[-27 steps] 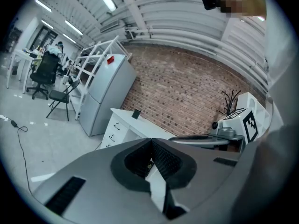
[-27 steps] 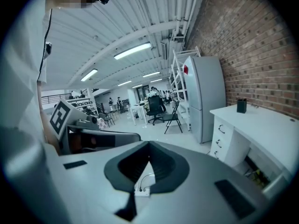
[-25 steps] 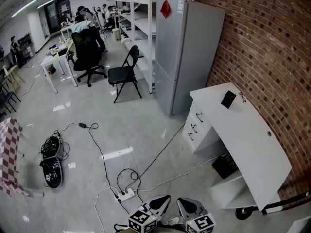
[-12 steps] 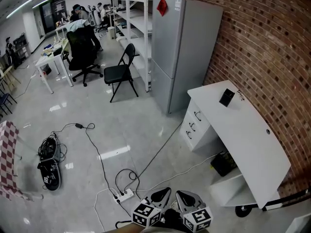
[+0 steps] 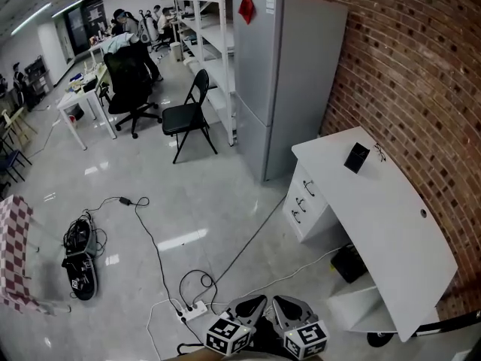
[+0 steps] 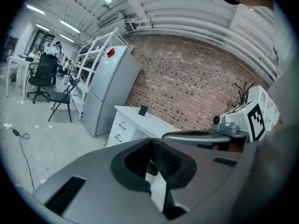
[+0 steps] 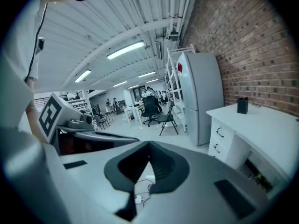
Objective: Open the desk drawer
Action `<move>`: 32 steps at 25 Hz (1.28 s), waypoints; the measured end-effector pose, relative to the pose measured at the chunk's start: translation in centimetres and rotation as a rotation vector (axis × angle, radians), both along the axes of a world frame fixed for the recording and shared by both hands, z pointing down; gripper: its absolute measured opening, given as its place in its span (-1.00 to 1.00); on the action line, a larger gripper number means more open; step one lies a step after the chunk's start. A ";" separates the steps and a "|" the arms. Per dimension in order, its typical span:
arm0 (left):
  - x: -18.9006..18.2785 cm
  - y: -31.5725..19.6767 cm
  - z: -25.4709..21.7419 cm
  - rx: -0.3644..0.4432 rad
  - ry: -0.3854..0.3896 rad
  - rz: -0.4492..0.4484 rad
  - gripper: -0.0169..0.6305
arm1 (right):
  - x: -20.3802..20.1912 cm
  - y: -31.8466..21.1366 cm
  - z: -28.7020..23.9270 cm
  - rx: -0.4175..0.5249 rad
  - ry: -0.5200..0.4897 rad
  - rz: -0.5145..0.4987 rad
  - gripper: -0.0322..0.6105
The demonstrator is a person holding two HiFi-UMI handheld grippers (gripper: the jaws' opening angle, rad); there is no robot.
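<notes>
Desk drawer (image 5: 305, 189) well beyond left hand-held gripper (image 5: 251, 304), right hand-held gripper (image 5: 288, 305), side-by-side

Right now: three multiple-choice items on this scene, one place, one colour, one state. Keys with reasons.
1. Where is the small black box?
A. on the white desk
B. on the folding chair
C. on the floor

2. What colour is the tag on the fridge?
A. blue
B. red
C. yellow

3. The desk drawers are:
A. top one pulled out
B. all shut
C. bottom one pulled out

Key:
1 A, it stands on the desktop near the brick wall.
2 B, it shows red against the grey door.
3 B, every front sits flush.
</notes>
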State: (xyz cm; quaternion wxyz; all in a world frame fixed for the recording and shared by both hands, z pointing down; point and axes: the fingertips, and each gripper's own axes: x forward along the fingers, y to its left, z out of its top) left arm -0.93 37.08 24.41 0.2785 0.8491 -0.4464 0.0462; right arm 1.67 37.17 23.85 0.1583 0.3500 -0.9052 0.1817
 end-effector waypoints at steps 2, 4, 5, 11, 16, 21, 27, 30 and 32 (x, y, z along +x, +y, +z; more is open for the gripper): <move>0.5 -1.7 0.1 -0.007 -0.007 -0.003 -0.92 | 0.4 -2.0 0.0 0.001 -0.007 -0.015 -0.86; 0.9 -3.5 0.4 -0.011 -0.016 -0.013 -0.92 | 0.8 -4.2 0.2 -0.003 -0.015 -0.030 -0.85; 1.1 -4.6 0.7 -0.015 -0.018 -0.020 -0.92 | 1.0 -5.3 0.5 -0.009 -0.018 -0.036 -0.85; 2.8 -9.7 2.5 -0.069 -0.034 -0.030 -0.92 | 2.7 -10.3 2.4 -0.054 -0.035 -0.059 -0.85; 4.9 -14.3 2.6 -0.078 -0.059 -0.035 -0.92 | 5.2 -14.0 3.2 -0.073 -0.058 -0.059 -0.85; 5.9 -18.5 1.3 -0.054 -0.094 -0.061 -0.92 | 7.8 -16.8 3.2 -0.076 -0.078 -0.048 -0.85; 6.3 -21.2 0.3 -0.028 -0.119 -0.069 -0.92 | 9.3 -18.4 3.5 -0.075 -0.083 -0.029 -0.85; 6.5 -22.4 0.4 -0.027 -0.118 -0.055 -0.92 | 9.6 -19.2 3.5 -0.070 -0.077 -0.012 -0.85; 6.8 -23.6 0.7 -0.031 -0.114 -0.041 -0.92 | 9.9 -20.0 3.7 -0.069 -0.071 0.008 -0.85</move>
